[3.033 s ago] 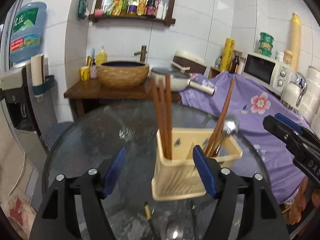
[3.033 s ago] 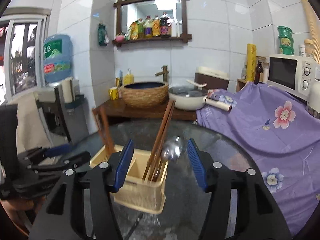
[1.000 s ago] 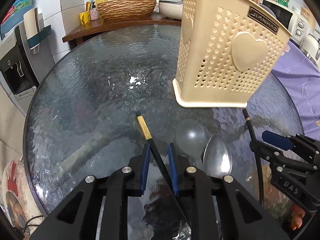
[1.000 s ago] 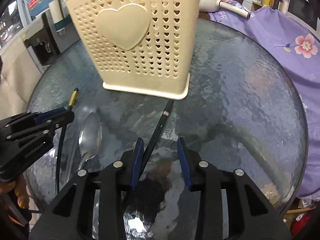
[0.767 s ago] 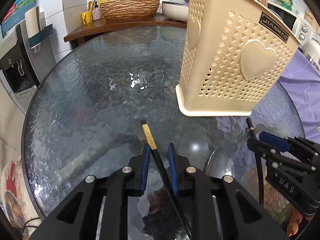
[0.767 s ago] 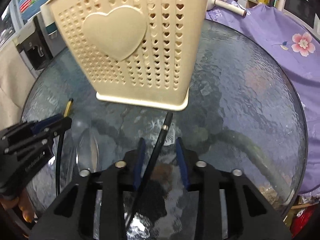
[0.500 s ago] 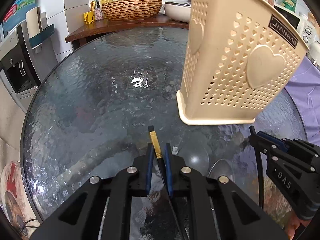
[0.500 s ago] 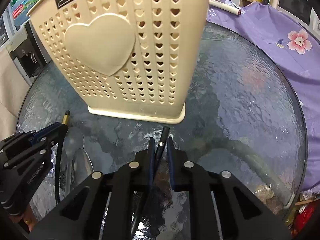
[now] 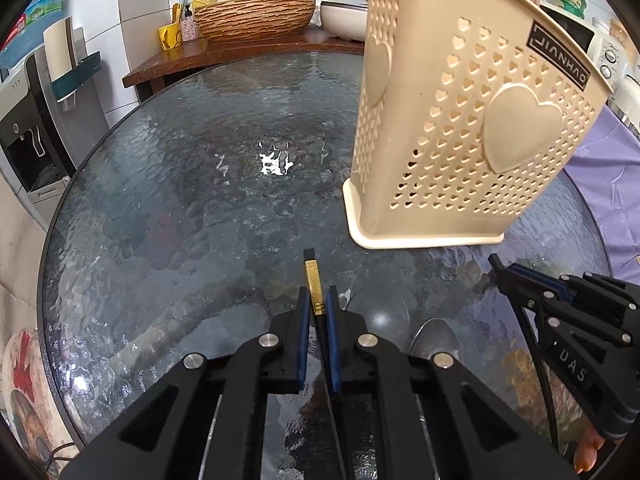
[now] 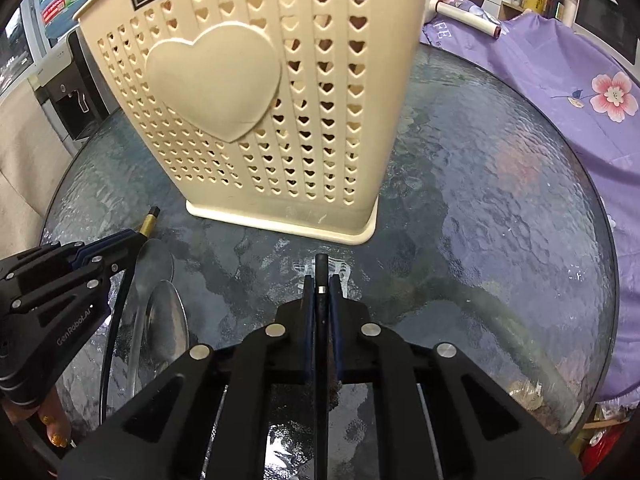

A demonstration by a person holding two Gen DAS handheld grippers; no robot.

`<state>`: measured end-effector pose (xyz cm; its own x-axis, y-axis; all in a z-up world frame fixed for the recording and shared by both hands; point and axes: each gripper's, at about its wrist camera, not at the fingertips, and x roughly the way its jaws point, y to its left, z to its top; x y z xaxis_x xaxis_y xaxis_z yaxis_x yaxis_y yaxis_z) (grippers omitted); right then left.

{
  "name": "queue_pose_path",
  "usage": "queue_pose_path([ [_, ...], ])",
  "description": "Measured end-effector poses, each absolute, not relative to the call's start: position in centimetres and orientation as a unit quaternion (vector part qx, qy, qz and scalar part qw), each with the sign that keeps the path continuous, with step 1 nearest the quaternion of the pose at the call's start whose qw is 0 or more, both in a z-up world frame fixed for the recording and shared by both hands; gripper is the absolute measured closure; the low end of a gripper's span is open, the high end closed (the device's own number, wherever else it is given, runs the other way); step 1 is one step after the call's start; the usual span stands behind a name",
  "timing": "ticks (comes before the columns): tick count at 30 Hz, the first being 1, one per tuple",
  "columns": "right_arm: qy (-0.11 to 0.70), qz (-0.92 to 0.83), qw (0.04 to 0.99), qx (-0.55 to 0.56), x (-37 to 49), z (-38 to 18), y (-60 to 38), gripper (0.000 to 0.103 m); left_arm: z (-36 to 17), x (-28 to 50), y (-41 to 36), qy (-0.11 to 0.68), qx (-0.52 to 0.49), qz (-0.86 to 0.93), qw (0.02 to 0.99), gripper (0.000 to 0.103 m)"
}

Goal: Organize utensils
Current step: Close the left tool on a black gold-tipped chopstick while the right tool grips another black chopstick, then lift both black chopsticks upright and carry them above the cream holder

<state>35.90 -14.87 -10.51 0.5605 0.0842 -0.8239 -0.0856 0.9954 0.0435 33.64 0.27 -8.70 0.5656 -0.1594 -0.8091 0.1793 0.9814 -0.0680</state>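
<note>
A beige perforated utensil holder point(image 9: 460, 120) with heart shapes stands on the round glass table point(image 9: 180, 200); it also shows in the right wrist view point(image 10: 272, 100). My left gripper point(image 9: 316, 300) is shut on a black chopstick with a gold band point(image 9: 312, 280), low over the glass in front of the holder. My right gripper point(image 10: 321, 280) is shut on a second black chopstick point(image 10: 321, 272), close to the holder's base. A metal spoon point(image 10: 166, 320) lies on the glass between the grippers, also seen in the left wrist view point(image 9: 434, 340).
A clear spoon point(image 10: 154, 264) lies beside the metal one. A wooden counter with a woven basin point(image 9: 256, 16) stands behind the table. Purple flowered cloth point(image 10: 568, 80) covers the right side. A water dispenser point(image 9: 28, 132) stands at the left.
Both grippers dropped from above the holder to the table and closed, each on a black chopstick. The holder now looms closer in both views.
</note>
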Motion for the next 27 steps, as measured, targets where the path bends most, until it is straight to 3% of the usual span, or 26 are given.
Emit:
queue_pose_path([
  [16, 0.420, 0.089, 0.903, 0.016, 33.2, -8.5, -14.4, 0.095, -6.1, 33.5, 1.1, 0.428, -0.017, -0.105, 0.898, 0.096],
  [27, 0.350, 0.159, 0.920, 0.073, 30.2, -2.1, -16.1, 0.095, -0.2, 31.5, 2.1, 0.364, -0.036, -0.122, 0.923, 0.096],
])
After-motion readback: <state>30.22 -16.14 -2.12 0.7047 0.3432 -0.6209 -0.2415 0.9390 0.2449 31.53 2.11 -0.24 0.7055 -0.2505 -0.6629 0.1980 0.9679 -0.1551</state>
